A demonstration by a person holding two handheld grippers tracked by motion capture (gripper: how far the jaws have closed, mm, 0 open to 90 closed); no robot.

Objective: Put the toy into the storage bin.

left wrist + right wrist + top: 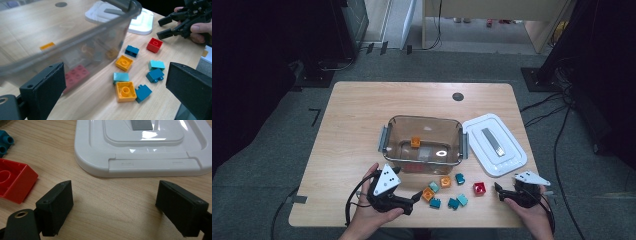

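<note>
The see-through box (75, 32) is smearing into blur in the left gripper view, its top running off the picture's edge, and the bricks behind its wall are showing as dim shapes. In the right gripper view, the red brick (15, 182) and white lid (142, 150) are being cut off by the edges.

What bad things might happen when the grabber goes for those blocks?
The blocks lie close together, so the open left gripper might pinch two at once or knock a neighbour aside. The orange block nearest it touches a dark teal block, which may get pushed toward the table edge.
</note>
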